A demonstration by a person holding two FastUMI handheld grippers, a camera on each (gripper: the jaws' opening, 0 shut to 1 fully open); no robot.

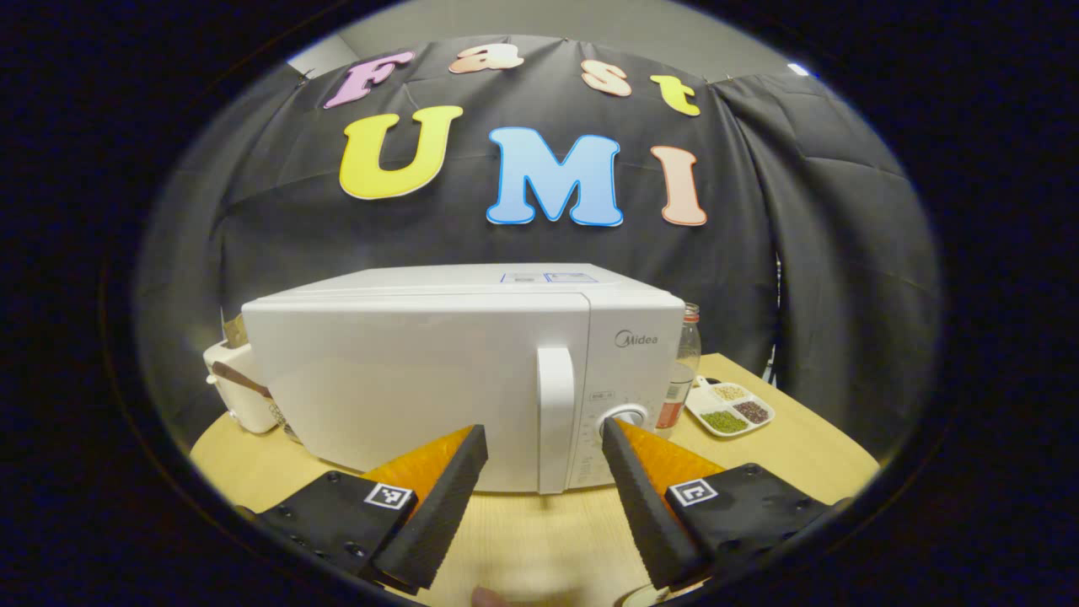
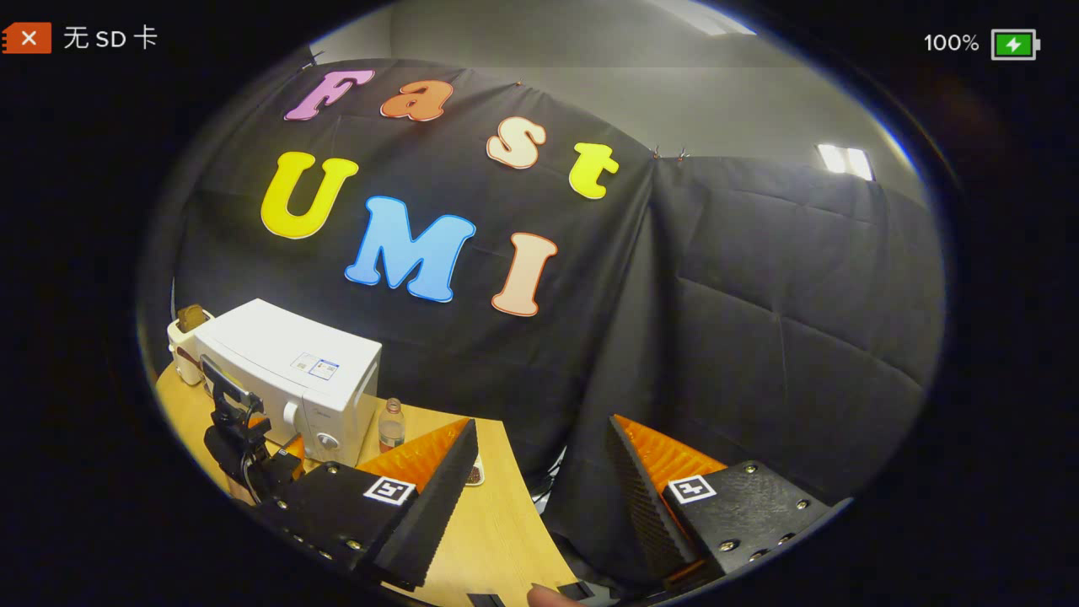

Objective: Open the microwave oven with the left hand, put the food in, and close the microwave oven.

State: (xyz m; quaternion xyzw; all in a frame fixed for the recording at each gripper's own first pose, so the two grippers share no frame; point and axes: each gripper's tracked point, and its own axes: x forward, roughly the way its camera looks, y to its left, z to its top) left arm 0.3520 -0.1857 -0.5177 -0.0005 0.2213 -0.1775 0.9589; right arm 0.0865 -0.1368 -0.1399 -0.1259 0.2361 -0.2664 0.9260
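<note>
The white microwave stands on the wooden table with its door closed. Its upright handle is straight ahead of my left gripper, a short way off. That gripper is open with nothing between its fingers. In the right gripper view the microwave sits far to the left, and the left gripper hovers in front of it. My right gripper is open and empty, held beyond the table's right edge and facing the cloth wall. A pale round rim peeks in at the bottom; I cannot tell what it is.
A clear bottle stands just right of the microwave. Beside it lies a white divided dish of beans. A white toaster sits behind the microwave's left side. The table's rounded edge runs close to my right gripper.
</note>
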